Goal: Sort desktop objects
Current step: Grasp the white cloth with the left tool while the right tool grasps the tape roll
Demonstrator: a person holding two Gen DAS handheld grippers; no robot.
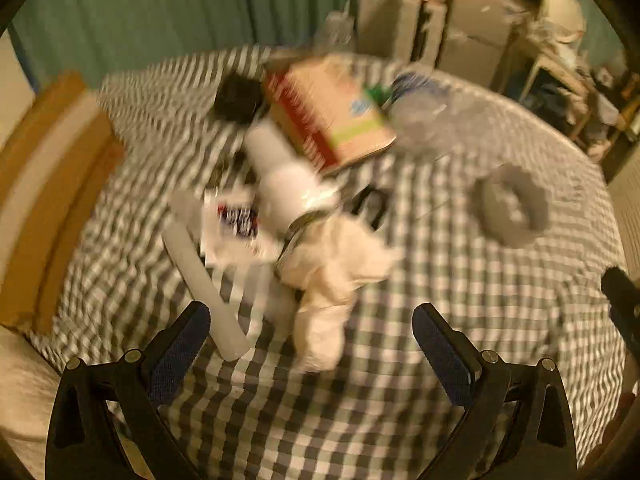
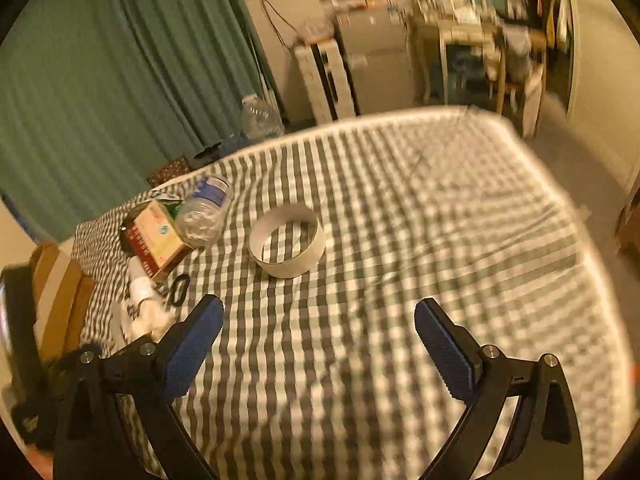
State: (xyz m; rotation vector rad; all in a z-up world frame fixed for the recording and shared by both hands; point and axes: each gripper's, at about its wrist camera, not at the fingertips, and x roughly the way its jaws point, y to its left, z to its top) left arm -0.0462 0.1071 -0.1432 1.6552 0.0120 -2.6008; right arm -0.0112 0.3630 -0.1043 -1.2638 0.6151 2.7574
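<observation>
A pile of objects lies on the checked tablecloth (image 1: 400,360). In the blurred left wrist view I see a crumpled cream cloth (image 1: 332,276), a white tube (image 1: 208,280), a white bottle (image 1: 280,172), a red and tan box (image 1: 328,112), a clear plastic bottle (image 1: 432,116), a black round object (image 1: 238,98) and a tape ring (image 1: 512,204). My left gripper (image 1: 312,334) is open just in front of the cloth. My right gripper (image 2: 320,336) is open and empty, short of the tape ring (image 2: 286,240). The box (image 2: 158,236) and plastic bottle (image 2: 204,212) lie far left.
A brown and white striped object (image 1: 52,184) sits at the table's left edge. Green curtains (image 2: 120,80) hang behind. Cabinets and shelves (image 2: 380,60) stand beyond the far edge. Black scissor handles (image 2: 178,290) lie by the pile. The right gripper's tip (image 1: 622,304) shows at the left view's right edge.
</observation>
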